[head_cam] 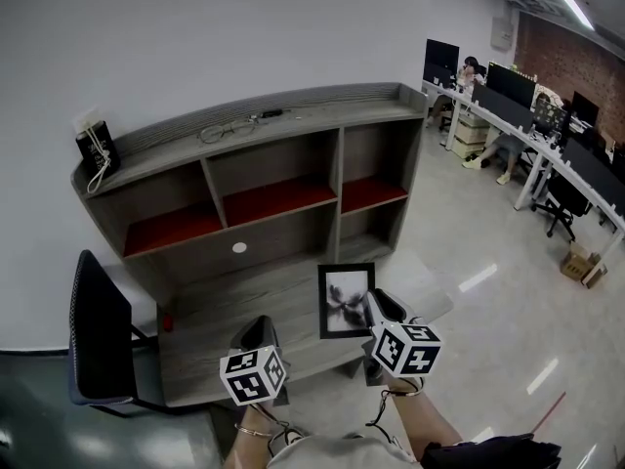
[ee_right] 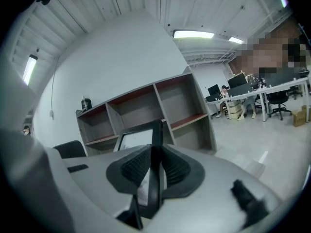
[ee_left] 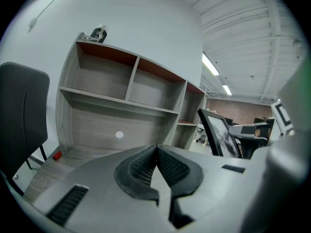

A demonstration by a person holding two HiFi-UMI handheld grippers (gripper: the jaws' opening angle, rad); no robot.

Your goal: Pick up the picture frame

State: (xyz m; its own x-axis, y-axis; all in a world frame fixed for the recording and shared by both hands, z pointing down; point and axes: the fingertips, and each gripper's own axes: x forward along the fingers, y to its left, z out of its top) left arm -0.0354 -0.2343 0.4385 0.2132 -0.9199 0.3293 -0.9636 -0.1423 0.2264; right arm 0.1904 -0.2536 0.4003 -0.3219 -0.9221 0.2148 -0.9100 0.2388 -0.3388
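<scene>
"Picture frame [head_cam: 345, 301], where was it?"

"Upright in the right tool [ee_right: 154, 165], which pinched its black right-hand edge between the ribbed pads. The print faced the person. It stood over the front right part of the counter [head_cam: 210, 306], and I could not tell whether its bottom edge touched the wood."

"And the left tool [ee_left: 156, 163]?"

"Pressed together with nothing between the pads. It was just left of the frame and apart from it, over the front of the counter."

"What lay on the counter?"

"A small red thing [head_cam: 167, 320] lay near the left edge, and a white round dot [head_cam: 239, 248] sat on the grey back panel above. A black chair [head_cam: 98, 330] stood at the counter's left end."

"Further back?"

"The shelf unit [head_cam: 278, 164] rose from the counter, with open compartments, some of them floored with red boards. On its top lay a looped cable [head_cam: 229, 128]. At the left end of that top, a black device [head_cam: 97, 150] with a white cord stood against the white wall. Far off to the right, white office counters [head_cam: 532, 140] bore monitors, with people seated at them, and a brick wall [head_cam: 571, 57] closed the room behind"
</scene>
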